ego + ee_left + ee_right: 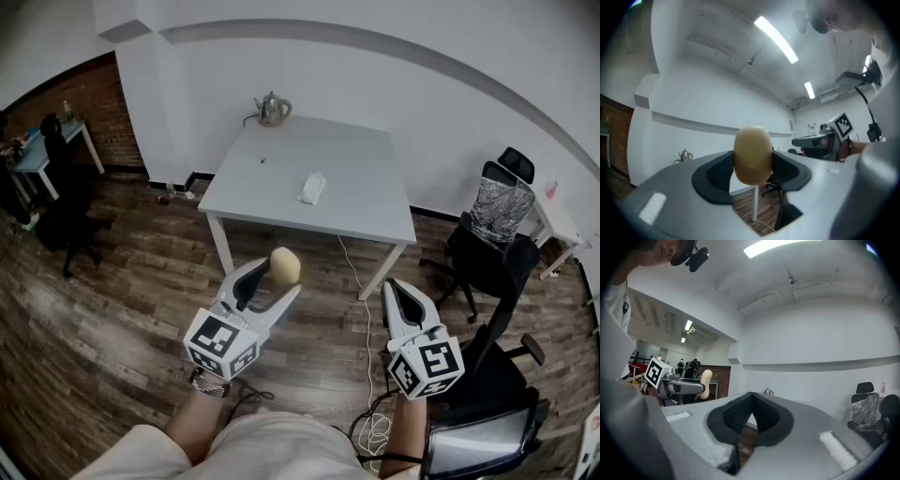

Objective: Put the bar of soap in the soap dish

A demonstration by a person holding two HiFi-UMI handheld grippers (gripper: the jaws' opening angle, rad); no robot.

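Observation:
A tan oval bar of soap (285, 265) (752, 153) sits upright between the jaws of my left gripper (277, 276) (752, 165), which is shut on it and held over the wooden floor in front of the white table (361, 155). A small white soap dish (313, 187) lies near the middle of that table, well beyond both grippers. My right gripper (401, 289) (750, 401) hovers to the right with its jaws together and nothing between them. From the right gripper view the soap (706, 383) shows at the left.
A metal kettle (272, 110) stands at the table's far left corner. Black office chairs (489, 255) crowd the right side, and a white cable (360, 286) trails on the floor by the table leg. Another desk (42, 150) stands at the far left.

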